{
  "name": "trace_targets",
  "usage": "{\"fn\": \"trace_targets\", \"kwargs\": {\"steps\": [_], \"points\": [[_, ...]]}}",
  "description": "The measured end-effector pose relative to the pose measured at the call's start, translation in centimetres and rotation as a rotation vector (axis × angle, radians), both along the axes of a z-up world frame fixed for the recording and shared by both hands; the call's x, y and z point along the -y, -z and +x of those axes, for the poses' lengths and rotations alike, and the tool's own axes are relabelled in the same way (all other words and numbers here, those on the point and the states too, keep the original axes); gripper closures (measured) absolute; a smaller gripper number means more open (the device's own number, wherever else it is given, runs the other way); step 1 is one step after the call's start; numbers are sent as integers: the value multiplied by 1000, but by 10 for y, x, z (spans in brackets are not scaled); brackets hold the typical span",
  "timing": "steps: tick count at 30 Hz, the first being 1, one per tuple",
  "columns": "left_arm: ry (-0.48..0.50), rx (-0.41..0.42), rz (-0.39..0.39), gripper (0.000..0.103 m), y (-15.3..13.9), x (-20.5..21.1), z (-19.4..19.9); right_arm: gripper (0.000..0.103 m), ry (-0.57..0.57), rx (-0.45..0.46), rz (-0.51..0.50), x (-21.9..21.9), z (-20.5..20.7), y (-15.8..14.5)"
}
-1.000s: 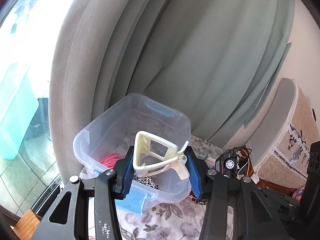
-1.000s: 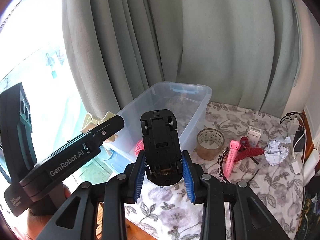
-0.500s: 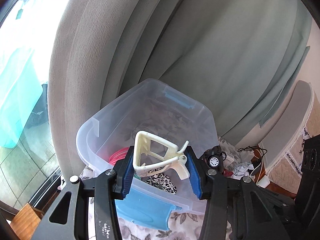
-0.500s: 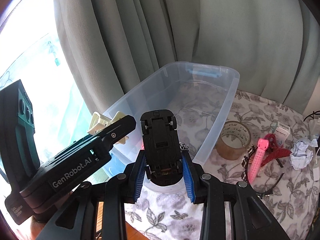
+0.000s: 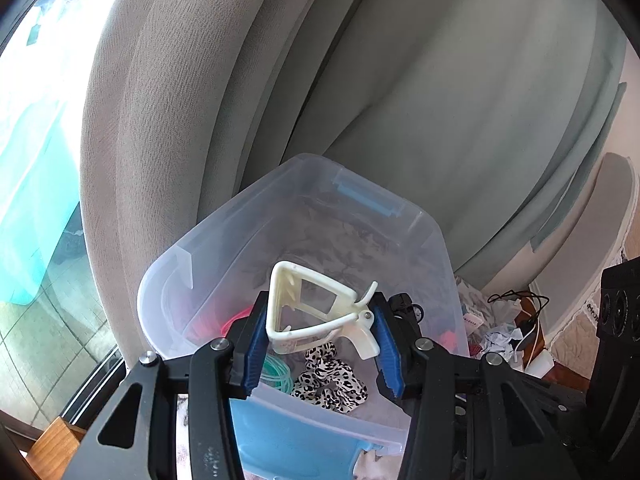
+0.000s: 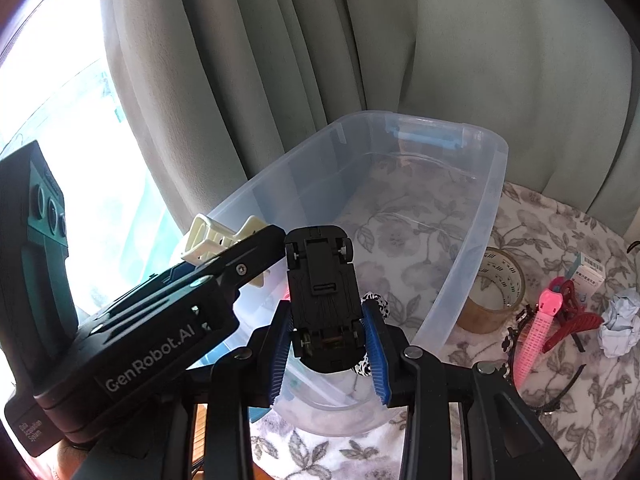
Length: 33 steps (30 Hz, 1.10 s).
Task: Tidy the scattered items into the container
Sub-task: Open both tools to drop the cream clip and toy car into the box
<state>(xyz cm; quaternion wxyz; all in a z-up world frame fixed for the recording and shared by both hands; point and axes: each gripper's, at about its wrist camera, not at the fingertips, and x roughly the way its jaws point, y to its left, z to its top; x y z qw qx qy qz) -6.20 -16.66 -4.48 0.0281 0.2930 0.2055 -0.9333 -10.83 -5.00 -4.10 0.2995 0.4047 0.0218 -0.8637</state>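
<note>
Both tongs clamped, left gripper (image 5: 320, 344) on cream clip (image 5: 316, 312), right gripper (image 6: 326, 336) on toy car (image 6: 322, 296), over container (image 6: 472, 248); scrunchie (image 5: 330, 380) inside, tape roll (image 6: 496, 292), pink comb (image 6: 538, 336) left out.

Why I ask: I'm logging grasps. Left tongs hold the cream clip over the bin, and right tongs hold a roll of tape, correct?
Not quite. The right tongs hold a black toy car, underside up, as the right wrist view shows; the tape roll sits on the cloth beside the bin. The left tongs do hold the cream clip.

a floral cloth (image 6: 560, 364) bears the clear bin (image 6: 472, 240), tape roll (image 6: 498, 288), pink comb (image 6: 538, 336) and crumpled paper (image 6: 620, 326).
</note>
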Motion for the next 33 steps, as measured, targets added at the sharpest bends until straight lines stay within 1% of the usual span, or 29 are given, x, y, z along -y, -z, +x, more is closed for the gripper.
{"fn": "trace_targets", "kwargs": {"steps": [9,13,19,21,23,26,31,32,33], "points": [[7,2,-12,53,3,-3,3,64,3,-15,9,1,-1,2],[8,4,-14,53,4,-5,6,64,19,-15,14,10,-19,6],[14,4,-18,53,6,-7,12,64,22,-22,19,14,-24,8],[20,4,-15,52,7,-8,14,63,19,-22,20,12,-19,8],[27,3,-12,48,8,-9,17,62,12,-22,21,11,-14,7],[38,2,-11,43,9,-13,20,58,2,-23,26,10,-9,7],[41,19,-15,41,10,-16,15,53,-11,-19,24,11,-6,5],[39,24,-15,41,10,-16,9,52,-12,-18,21,10,-5,4],[37,31,-15,41,10,-14,-7,50,-14,-17,19,10,-4,3]]}}
